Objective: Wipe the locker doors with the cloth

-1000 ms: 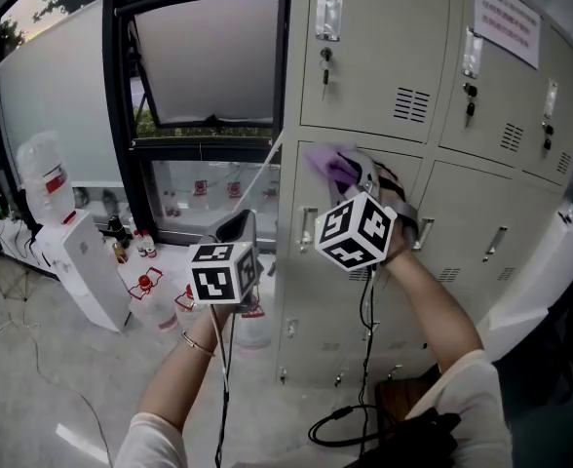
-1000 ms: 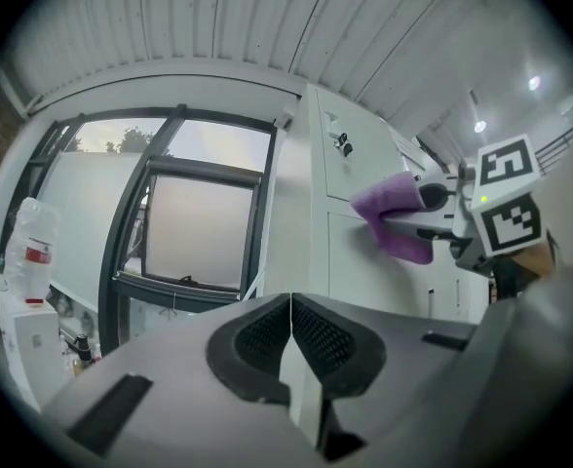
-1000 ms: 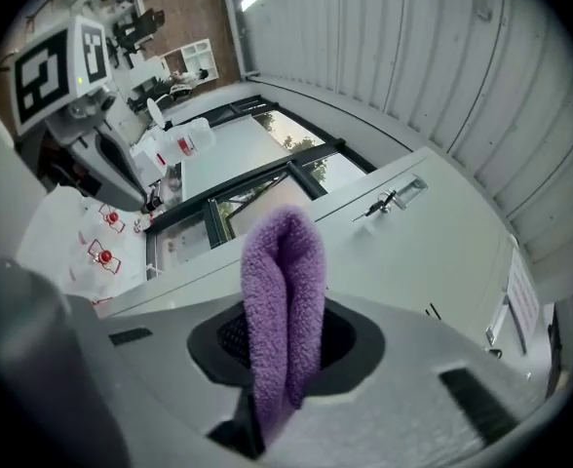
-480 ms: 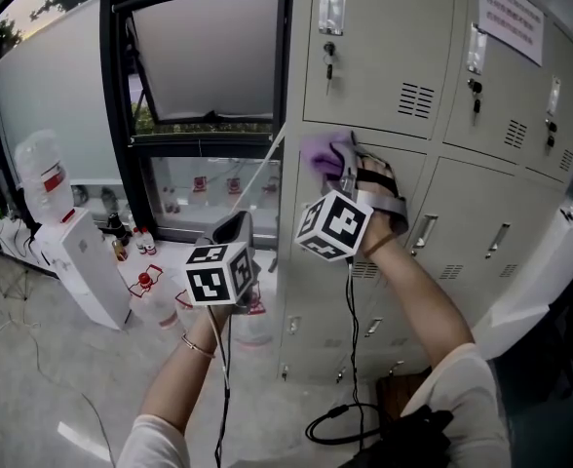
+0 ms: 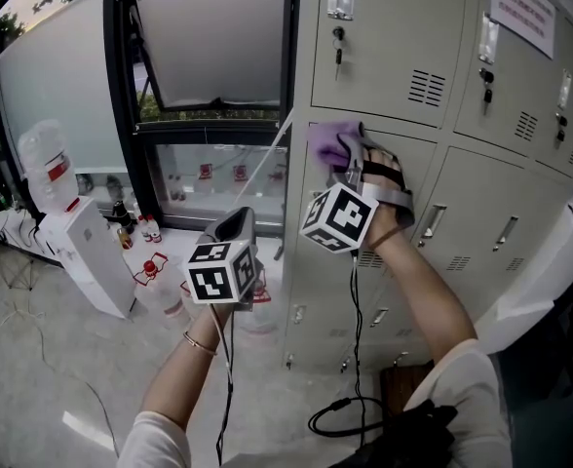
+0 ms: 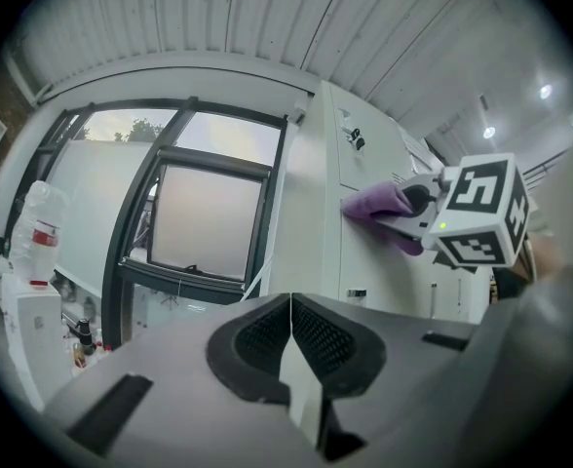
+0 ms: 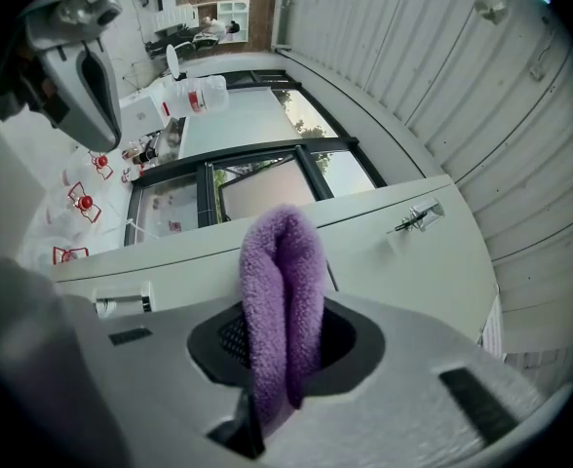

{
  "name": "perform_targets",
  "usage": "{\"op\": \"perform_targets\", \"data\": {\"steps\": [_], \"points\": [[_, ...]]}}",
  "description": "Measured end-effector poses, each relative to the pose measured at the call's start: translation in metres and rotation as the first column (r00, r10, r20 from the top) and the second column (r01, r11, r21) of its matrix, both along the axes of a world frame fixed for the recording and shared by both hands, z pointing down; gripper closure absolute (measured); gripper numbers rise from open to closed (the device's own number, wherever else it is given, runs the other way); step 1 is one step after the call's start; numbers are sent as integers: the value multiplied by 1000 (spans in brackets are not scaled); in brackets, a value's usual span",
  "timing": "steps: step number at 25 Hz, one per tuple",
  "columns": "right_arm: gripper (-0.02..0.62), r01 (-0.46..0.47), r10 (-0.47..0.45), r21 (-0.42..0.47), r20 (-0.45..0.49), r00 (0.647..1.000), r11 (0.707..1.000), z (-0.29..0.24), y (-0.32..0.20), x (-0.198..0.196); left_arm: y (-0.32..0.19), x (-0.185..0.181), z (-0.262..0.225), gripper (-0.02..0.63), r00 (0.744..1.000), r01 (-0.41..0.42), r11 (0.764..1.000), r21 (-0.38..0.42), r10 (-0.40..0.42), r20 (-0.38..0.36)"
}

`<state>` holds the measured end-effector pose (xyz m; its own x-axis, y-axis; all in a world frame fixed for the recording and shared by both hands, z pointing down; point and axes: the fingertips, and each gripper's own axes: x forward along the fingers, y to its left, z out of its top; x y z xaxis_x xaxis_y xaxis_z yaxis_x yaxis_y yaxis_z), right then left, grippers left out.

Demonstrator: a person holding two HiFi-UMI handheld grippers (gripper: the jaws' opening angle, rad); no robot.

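- Purple cloth (image 7: 282,291) is clamped between the jaws of the right gripper (image 7: 277,359). Its loose ends are tucked down into the jaws and its folded end sticks out in front.
- In the head view the cloth (image 5: 327,144) sits at the top left corner of the middle-row locker door (image 5: 316,261), just under the seam with the upper door (image 5: 384,47). From the left gripper view it appears to be pressed against the metal.
- The left gripper (image 5: 236,224) is held low and to the left, well apart from the lockers, beside the window (image 5: 213,42). Its jaws are closed together with nothing between them.
- To wipe well, I would lean the folded end flat on the panel so the pile touches the paint and the jaw tips do not.
- Overlapping strokes across the door from this top corner downward should cover it evenly.
- I would ease around the vent slots (image 5: 369,259) and any handle, where the fold could snag and pull out of the jaws.
- The cloth's long axis runs along the jaws. In the head view its rounded fold points up and to the left, away from the marker cube (image 5: 340,218) and toward the door's corner.
- In the right gripper view the fold stands nearly upright, tilted slightly right.
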<state>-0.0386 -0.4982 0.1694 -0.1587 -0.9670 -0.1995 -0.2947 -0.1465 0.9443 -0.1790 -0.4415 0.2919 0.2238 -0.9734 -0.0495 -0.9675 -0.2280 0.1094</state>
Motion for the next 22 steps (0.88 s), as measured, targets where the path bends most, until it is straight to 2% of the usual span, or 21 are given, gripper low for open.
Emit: {"op": "perform_targets", "data": {"steps": [15, 22], "points": [[535, -7, 7, -51, -6, 1000, 999, 37, 0, 2, 8, 12, 26, 597, 1000, -19, 999, -33, 19, 9], [535, -5, 5, -76, -3, 1000, 997, 61, -1, 4, 9, 9, 43, 597, 1000, -5, 998, -60, 4, -21]]}}
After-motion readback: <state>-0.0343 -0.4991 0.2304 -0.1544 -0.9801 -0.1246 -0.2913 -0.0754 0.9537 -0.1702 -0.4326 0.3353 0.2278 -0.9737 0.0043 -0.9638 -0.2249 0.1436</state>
